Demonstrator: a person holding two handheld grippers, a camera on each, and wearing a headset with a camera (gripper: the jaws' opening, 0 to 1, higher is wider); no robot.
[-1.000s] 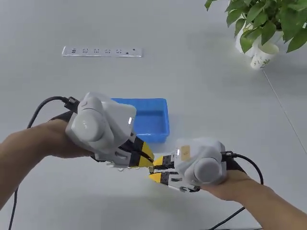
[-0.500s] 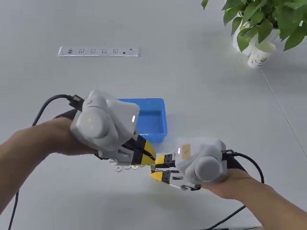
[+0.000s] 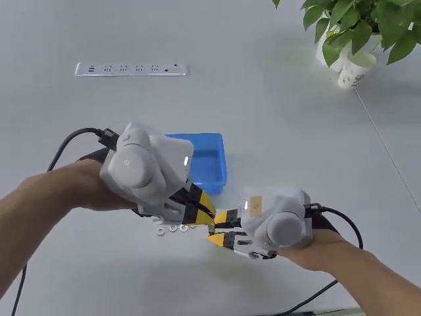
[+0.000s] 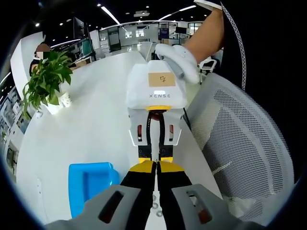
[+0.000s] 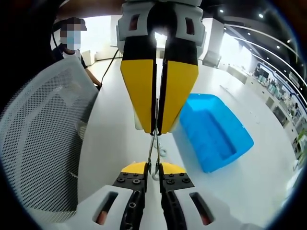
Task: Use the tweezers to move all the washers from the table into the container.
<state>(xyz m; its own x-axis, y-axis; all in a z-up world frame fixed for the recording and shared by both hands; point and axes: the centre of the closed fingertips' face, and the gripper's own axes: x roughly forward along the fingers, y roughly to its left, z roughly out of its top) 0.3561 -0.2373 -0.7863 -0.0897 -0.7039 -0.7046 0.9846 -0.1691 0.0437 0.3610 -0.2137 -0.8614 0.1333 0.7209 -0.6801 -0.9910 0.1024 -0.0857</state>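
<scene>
Surroundings: white table; white power strip, upper left of the head view; leafy potted plant, upper right; grey mesh chair, left of the right gripper view.

Container: blue plastic, rectangular, shallow, centre of the head view, partly covered by the left gripper.

Washers: small flat metal rings in a short row on the table, below the container, just beside the gripper tips.

Tweezers: thin bright metal, running between the two grippers.

Left gripper: yellow-tipped jaws pressed together on the tweezers. Right gripper: jaws closed around the tweezers' other end.
</scene>
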